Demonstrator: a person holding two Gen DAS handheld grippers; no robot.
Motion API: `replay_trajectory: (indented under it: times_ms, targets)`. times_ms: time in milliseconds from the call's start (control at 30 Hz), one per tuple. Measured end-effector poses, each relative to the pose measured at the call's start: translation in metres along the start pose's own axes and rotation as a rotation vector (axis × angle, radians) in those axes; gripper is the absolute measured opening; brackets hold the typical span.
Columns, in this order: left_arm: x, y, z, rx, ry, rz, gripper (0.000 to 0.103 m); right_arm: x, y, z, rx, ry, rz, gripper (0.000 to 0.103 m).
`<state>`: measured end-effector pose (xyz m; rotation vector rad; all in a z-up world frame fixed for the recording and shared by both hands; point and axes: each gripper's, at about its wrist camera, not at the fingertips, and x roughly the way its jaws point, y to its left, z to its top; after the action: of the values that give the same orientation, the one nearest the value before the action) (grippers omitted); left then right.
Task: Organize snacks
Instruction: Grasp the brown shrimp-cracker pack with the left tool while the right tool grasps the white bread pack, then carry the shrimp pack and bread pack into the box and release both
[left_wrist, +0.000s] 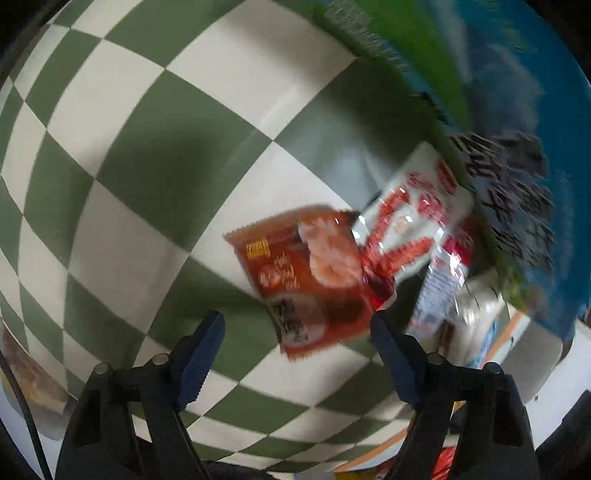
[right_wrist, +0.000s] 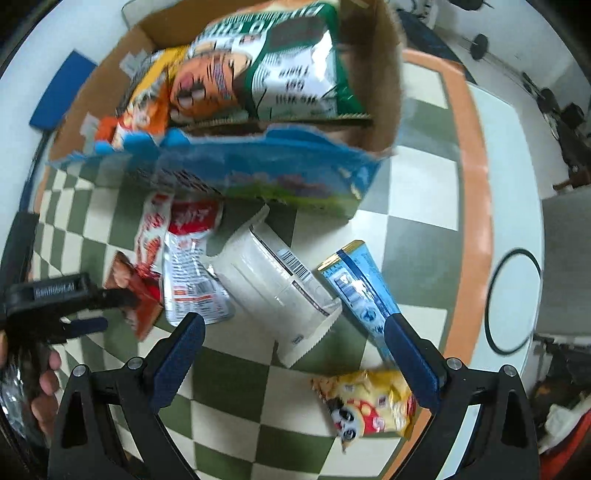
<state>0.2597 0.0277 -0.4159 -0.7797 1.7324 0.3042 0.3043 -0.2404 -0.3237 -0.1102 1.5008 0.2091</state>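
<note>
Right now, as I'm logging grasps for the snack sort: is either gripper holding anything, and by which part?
Nothing is held. The left gripper stands open over the brown-red snack packet; the right gripper stands open above the white packet.

A green-and-white checked cloth (right_wrist: 236, 384) covered the table. On it lay a cardboard box (right_wrist: 258, 173) at the far side, with loose snack packets (right_wrist: 273, 280) nearer.
</note>
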Motion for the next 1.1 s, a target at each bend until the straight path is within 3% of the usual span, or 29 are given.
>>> replay_trajectory:
  times_ms: [167,333,467,533,700,900,1100]
  targets:
    - [0.007,-0.011,0.004,0.009,-0.032,0.059,0.079,0.025,0.007,0.013,-0.090,0.023,-0.031,0.097]
    - [0.006,-0.028,-0.001,0.113,-0.066,0.176,0.064,0.043,0.012,0.021,-0.155,0.049,-0.043,0.095]
    - [0.007,-0.041,-0.016,0.233,-0.106,0.257,0.060,0.055,0.018,0.020,-0.175,0.078,-0.035,0.076]
    - [0.009,-0.050,-0.026,0.298,-0.136,0.299,0.060,0.055,0.019,0.017,-0.165,0.077,-0.018,0.061]
    - [0.015,-0.073,-0.059,0.499,-0.210,0.434,0.060,0.059,0.021,0.002,-0.073,0.136,0.012,0.052]
    - [0.019,-0.077,-0.076,0.532,-0.202,0.431,0.062,0.065,0.018,-0.024,0.056,0.245,0.107,0.052]
    - [0.014,-0.061,-0.061,0.477,-0.153,0.355,0.062,0.069,0.008,-0.020,0.160,0.233,0.102,0.064]
